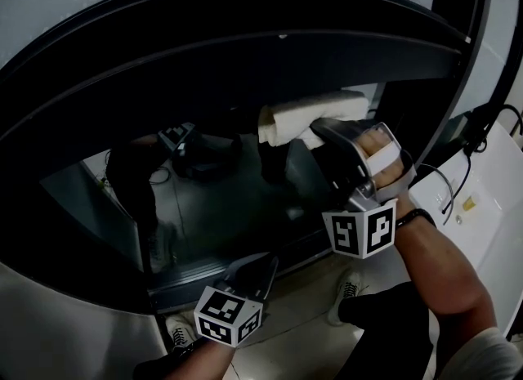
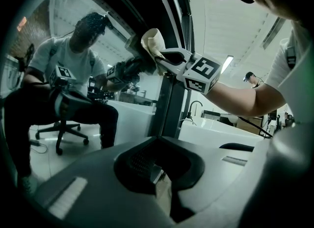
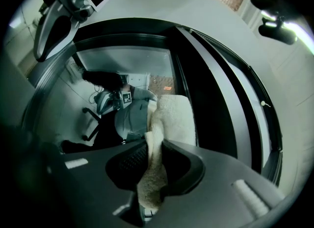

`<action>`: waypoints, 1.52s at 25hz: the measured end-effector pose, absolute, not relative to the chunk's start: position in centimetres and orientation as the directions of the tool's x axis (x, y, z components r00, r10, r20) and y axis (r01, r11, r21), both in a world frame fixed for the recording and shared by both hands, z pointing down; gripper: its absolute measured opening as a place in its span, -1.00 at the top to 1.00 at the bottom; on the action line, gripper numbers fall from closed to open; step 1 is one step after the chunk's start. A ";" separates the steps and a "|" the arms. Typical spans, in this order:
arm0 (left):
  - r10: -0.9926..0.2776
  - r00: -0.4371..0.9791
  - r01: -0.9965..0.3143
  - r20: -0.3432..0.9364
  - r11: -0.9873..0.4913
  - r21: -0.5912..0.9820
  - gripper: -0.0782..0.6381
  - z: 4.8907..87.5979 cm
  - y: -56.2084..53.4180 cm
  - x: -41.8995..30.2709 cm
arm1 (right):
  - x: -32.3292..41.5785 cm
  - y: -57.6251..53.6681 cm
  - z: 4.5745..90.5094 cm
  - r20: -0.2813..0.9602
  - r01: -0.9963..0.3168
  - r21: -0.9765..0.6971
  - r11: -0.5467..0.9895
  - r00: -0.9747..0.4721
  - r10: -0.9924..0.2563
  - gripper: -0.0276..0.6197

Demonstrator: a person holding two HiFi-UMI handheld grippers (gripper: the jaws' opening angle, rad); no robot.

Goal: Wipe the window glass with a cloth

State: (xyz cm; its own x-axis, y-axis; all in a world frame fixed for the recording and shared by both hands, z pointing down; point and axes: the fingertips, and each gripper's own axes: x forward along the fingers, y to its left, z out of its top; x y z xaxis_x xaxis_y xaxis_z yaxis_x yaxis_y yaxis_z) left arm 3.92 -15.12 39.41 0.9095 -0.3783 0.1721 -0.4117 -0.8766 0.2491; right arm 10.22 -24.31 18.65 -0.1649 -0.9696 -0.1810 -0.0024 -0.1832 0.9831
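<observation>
Only the right gripper view shows the grip itself: the right gripper has its jaws clamped on one cream fleecy cloth, whose free upper fold lies against the window glass, just beside the black frame post. Only the left gripper view shows the left gripper with its jaws drawn together on nothing, low down and looking up at the other. The head view allows a count: two grippers, two marker cubes, one cloth and two pale shoes. A white counter with black cables stands at the right. A seated person on an office chair shows in the glass. The dark curved frame crosses above the cloth.
</observation>
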 end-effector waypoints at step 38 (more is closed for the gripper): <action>-0.356 0.910 -0.403 0.212 -0.879 0.254 0.73 39.9 -15.1 3.9 | 8.7 -24.3 27.4 -0.073 -0.013 0.997 -0.071 -0.174 -0.982 0.72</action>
